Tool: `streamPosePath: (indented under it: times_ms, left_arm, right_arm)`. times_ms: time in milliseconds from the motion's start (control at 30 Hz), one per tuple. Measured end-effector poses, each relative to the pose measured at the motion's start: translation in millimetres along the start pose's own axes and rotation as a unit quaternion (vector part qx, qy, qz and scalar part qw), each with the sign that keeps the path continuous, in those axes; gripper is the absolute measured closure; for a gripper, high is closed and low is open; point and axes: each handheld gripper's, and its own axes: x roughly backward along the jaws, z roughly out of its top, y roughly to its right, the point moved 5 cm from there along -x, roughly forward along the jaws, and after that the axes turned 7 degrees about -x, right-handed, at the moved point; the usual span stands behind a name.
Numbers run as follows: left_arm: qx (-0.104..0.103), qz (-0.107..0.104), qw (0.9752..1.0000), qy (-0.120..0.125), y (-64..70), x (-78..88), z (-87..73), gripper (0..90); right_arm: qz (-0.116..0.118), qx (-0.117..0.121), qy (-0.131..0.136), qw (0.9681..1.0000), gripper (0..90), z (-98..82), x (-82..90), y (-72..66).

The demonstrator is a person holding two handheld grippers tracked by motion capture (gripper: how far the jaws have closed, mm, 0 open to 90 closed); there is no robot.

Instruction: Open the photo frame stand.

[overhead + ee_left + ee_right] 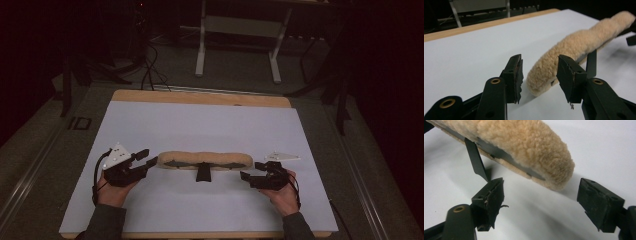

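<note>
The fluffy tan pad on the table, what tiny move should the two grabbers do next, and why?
Probably ease both grippers inward. The long tan fleece pad lies on the white table; the left gripper and right gripper both stand open just short of its two ends, so neither has any grip yet.

The high view is dim: the room beyond the white-topped wooden counter (200, 125) sinks into near black, with a reddish cast at the far left and right edges. Light falls from above onto the counter, which looks pale grey-blue, without glare. The long tan fleece pad on its black metal bracket (205, 160) casts a short soft shadow toward the near side. That view is grainy and slightly soft. Both claw views are brighter. In the left claw view the near black jaws are sharp and the far background blurs. In the right claw view soft grey shadows lie under the fleece.
</note>
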Motion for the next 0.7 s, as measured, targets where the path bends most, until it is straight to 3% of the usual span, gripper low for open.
streamPosePath:
  times_ms: [133,367,700]
  left_arm:
    - [0.011,0.003,0.9999,0.007,-4.4,2.5,3.1,57.7]
    - [0.025,-0.003,0.9997,-0.004,-11.3,-1.3,4.0,58.8]
    - [0.014,0.031,0.999,-0.028,-20.8,-11.4,0.1,59.1]
  right_arm:
    - [-0.001,0.003,-0.003,1.0,28.7,-1.9,2.8,-1.2]
    - [0.005,-0.002,-0.006,1.0,36.4,-3.6,9.7,-3.7]
    - [0.013,0.012,-0.025,0.9995,44.4,-7.9,8.2,-11.6]
